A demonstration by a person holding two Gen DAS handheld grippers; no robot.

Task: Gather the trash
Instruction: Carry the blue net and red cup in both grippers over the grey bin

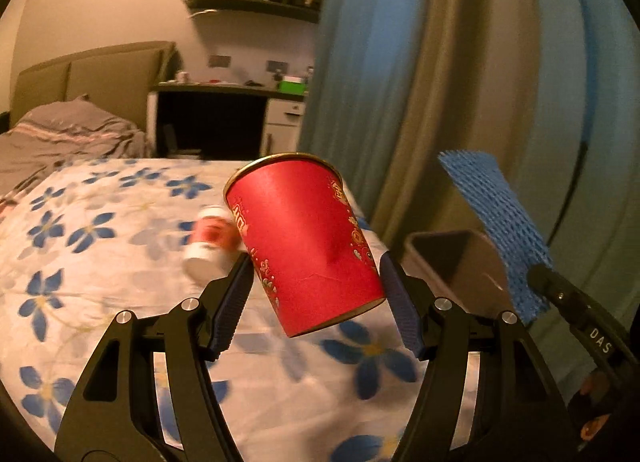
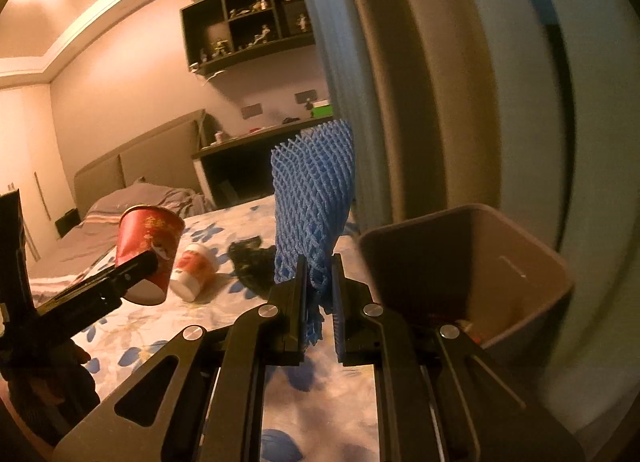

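The small red-and-white paper cup lying on the floral bedspread is motion-blurred. The brown plastic bin is partly hidden behind the blue foam net sleeve.

Each claw is black with long arms that have holes cut in them. Round silver screws shine at the joints, and the fingers have bumpy dark blue pads. White letters mark the right claw.

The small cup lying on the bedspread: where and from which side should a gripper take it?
Probably across its middle wall, from above. The small cup lies on its side on the bedspread, its white end toward the camera, clear of the black scrap, so fingers can straddle it there; the tapered wall may slip, though.
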